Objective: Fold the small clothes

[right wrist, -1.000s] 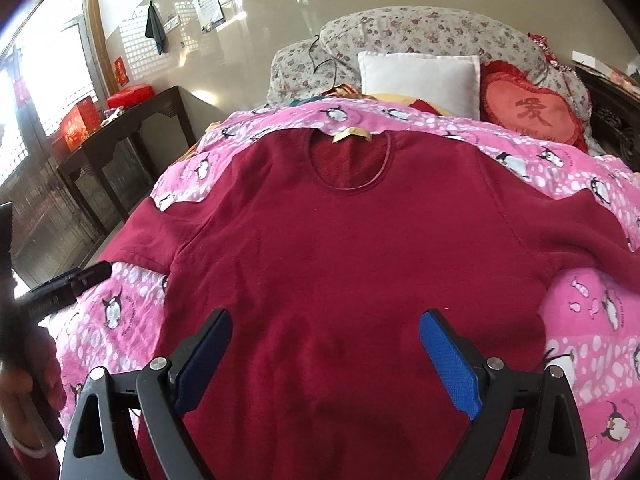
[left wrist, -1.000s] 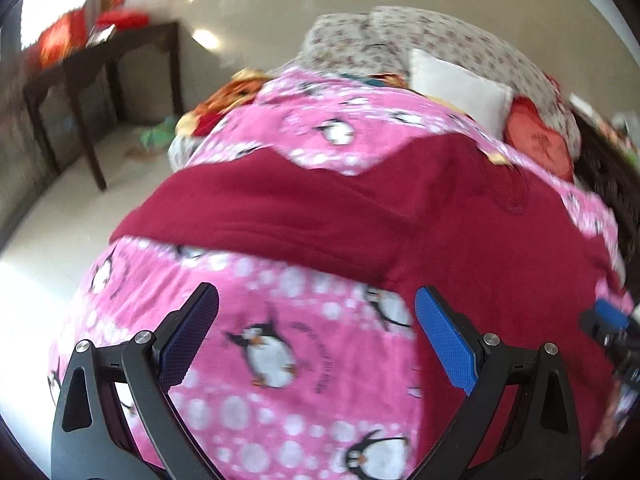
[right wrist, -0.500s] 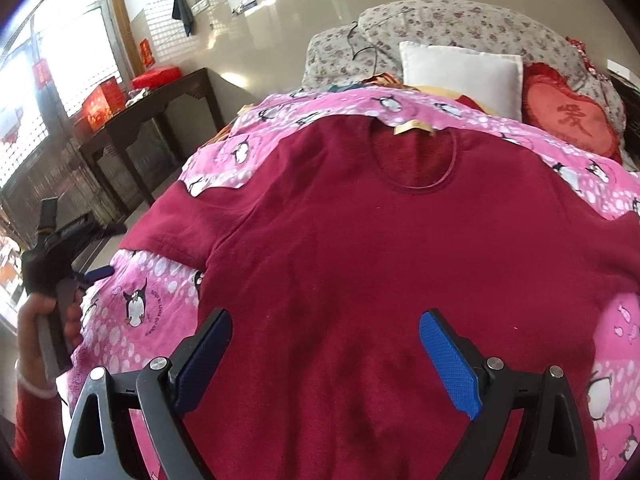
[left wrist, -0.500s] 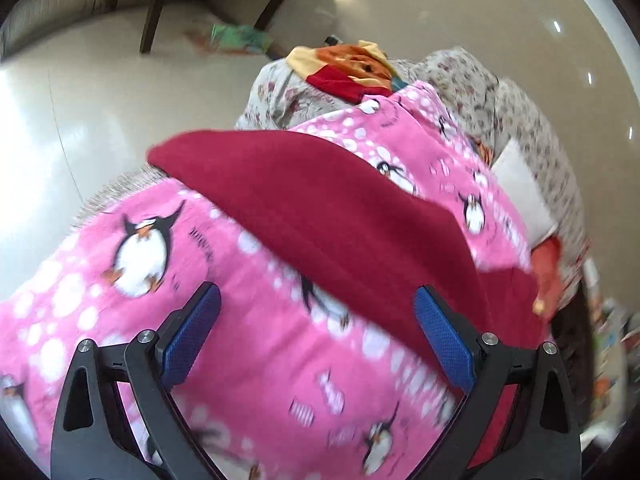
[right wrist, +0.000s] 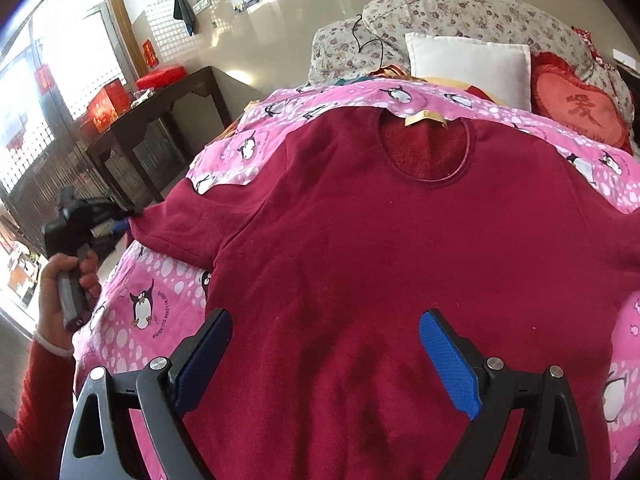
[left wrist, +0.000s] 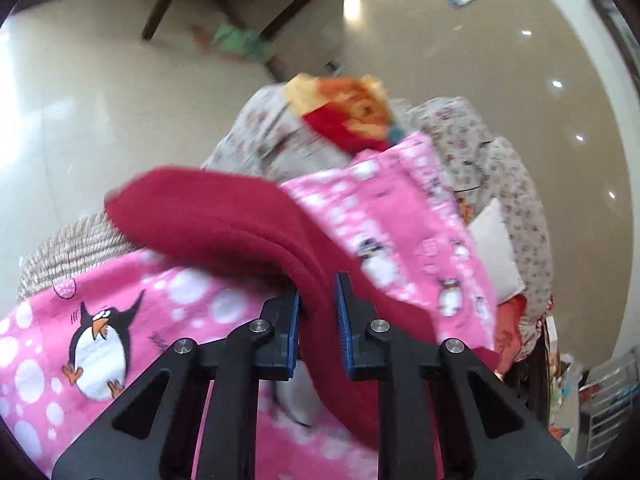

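Note:
A dark red long-sleeved top (right wrist: 380,260) lies flat, front up, on a pink penguin blanket (right wrist: 152,308), its neck toward the pillows. My left gripper (left wrist: 318,304) is shut on the cuff end of the top's left sleeve (left wrist: 224,216), lifting it a little off the blanket. It also shows in the right wrist view (right wrist: 116,226), held by a hand at the bed's left edge. My right gripper (right wrist: 326,356) is open and empty, hovering over the top's lower body.
A white pillow (right wrist: 468,64) and a red heart cushion (right wrist: 580,110) lie at the head of the bed. A dark wooden side table (right wrist: 160,120) stands left of the bed. The bed's left edge drops to a glossy tiled floor (left wrist: 80,100).
My left gripper has moved to the sleeve end at the bed's left edge and closed on it. My right gripper stays open over the top's body.

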Demonstrator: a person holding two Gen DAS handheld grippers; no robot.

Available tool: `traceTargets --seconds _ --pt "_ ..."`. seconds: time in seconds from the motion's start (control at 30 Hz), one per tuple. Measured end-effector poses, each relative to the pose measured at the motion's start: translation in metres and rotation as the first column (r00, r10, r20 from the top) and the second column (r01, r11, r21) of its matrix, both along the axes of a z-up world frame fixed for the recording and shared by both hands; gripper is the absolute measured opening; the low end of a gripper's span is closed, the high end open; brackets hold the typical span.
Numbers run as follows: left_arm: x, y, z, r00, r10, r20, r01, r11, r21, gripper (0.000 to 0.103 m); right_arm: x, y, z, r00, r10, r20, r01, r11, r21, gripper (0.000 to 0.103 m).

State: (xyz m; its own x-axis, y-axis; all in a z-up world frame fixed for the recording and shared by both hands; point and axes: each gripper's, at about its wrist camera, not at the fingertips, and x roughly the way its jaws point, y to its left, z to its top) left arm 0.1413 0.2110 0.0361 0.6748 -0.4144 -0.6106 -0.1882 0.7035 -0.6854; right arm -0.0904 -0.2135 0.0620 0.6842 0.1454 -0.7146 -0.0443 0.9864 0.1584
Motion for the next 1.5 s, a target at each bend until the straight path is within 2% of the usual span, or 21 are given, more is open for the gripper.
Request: traceTargets --seconds 0.1,0.17,0.23,0.27,0.33,0.4,0.47,0.57,0.63,0.7,0.77,0.8,0.9,1.07,1.17,1.27,1.33,1.4,1.43,1.47,1.5 --pt "-0.022 -0.037 0.056 0.984 -0.090 0.157 0.077 0.993 0.086 0.012 -0.007 -0.012 0.006 1.000 -0.017 0.021 0.017 1.000 -0.001 0.094" --pt "-0.042 -0.080 0.096 0.946 -0.193 0.259 0.159 0.976 0.146 0.012 -0.012 -0.025 0.011 0.999 -0.040 0.035 0.039 0.999 0.008 0.094" --pt "-0.063 -0.131 0.126 0.893 -0.309 0.328 0.249 0.945 0.212 0.012 -0.017 -0.038 0.016 0.996 -0.069 0.048 0.069 0.998 0.008 0.094" --pt "-0.073 -0.162 0.136 0.854 -0.386 0.350 0.314 0.917 0.244 0.012 -0.021 -0.048 0.020 0.994 -0.091 0.056 0.091 0.996 0.008 0.094" --pt "-0.086 -0.214 0.140 0.804 -0.486 0.343 0.419 0.872 0.254 0.012 -0.029 -0.066 0.026 0.988 -0.139 0.069 0.138 0.990 0.022 0.094" --pt "-0.090 -0.238 0.131 0.794 -0.528 0.301 0.470 0.847 0.247 0.012 -0.036 -0.084 0.028 0.984 -0.167 0.062 0.163 0.985 0.054 0.094" --pt "-0.088 -0.239 0.116 0.817 -0.517 0.255 0.460 0.851 0.252 0.012 -0.042 -0.092 0.027 0.985 -0.165 0.054 0.162 0.985 0.058 0.094" --pt "-0.076 -0.207 0.092 0.881 -0.438 0.176 0.402 0.892 0.206 0.012 -0.043 -0.096 0.021 0.985 -0.169 0.039 0.167 0.985 0.052 0.094" --pt "-0.072 -0.176 0.079 0.924 -0.360 0.129 0.321 0.913 0.250 0.024 -0.042 -0.098 0.015 0.986 -0.163 0.016 0.162 0.985 0.066 0.094" --pt "-0.076 -0.145 0.069 0.951 -0.291 0.103 0.254 0.927 0.275 0.066 -0.039 -0.095 0.010 0.988 -0.155 0.005 0.154 0.986 0.070 0.094" --pt "-0.078 -0.115 0.050 0.975 -0.216 0.054 0.196 0.948 0.252 0.080 -0.035 -0.090 0.007 0.991 -0.136 -0.001 0.136 0.988 0.072 0.094" --pt "-0.077 -0.096 0.040 0.984 -0.174 0.021 0.164 0.958 0.236 0.080 -0.032 -0.088 0.005 0.992 -0.127 -0.004 0.127 0.989 0.073 0.094" --pt "-0.077 -0.055 0.015 0.996 -0.074 -0.059 0.084 0.976 0.199 0.081 -0.023 -0.078 0.003 0.995 -0.104 -0.011 0.105 0.992 0.064 0.094" --pt "-0.061 -0.025 -0.026 0.987 0.037 -0.158 -0.028 0.998 0.060 0.082 -0.014 -0.064 0.000 0.997 -0.077 -0.018 0.078 0.994 0.072 0.094" --pt "-0.049 -0.024 -0.032 0.989 0.097 -0.110 -0.098 0.995 -0.008 0.103 -0.011 -0.060 -0.003 0.997 -0.073 -0.029 0.075 0.995 0.065 0.094" --pt "-0.034 -0.022 -0.028 0.984 0.171 -0.045 -0.174 0.983 -0.058 0.102 -0.008 -0.060 -0.005 0.997 -0.075 -0.037 0.077 0.995 0.060 0.094" --pt "-0.021 -0.016 -0.033 0.984 0.177 -0.006 -0.176 0.975 -0.133 0.084 -0.008 -0.061 -0.004 0.997 -0.074 -0.036 0.076 0.995 0.064 0.094" --pt "-0.001 -0.017 -0.040 0.997 0.072 -0.039 -0.078 0.977 -0.196 0.017 -0.009 -0.063 -0.003 0.997 -0.071 -0.030 0.073 0.995 0.071 0.094" --pt "0.003 -0.019 -0.040 0.998 0.042 -0.056 -0.053 0.978 -0.203 0.010 -0.010 -0.064 -0.003 0.997 -0.070 -0.028 0.072 0.995 0.071 0.094" --pt "-0.003 -0.023 -0.030 0.999 0.037 -0.035 -0.043 0.984 -0.172 0.010 -0.011 -0.065 -0.003 0.997 -0.069 -0.025 0.070 0.995 0.071 0.094" --pt "-0.011 -0.034 -0.011 0.999 0.022 0.028 -0.019 0.995 -0.102 0.010 -0.011 -0.066 -0.003 0.997 -0.068 -0.022 0.070 0.995 0.072 0.094"
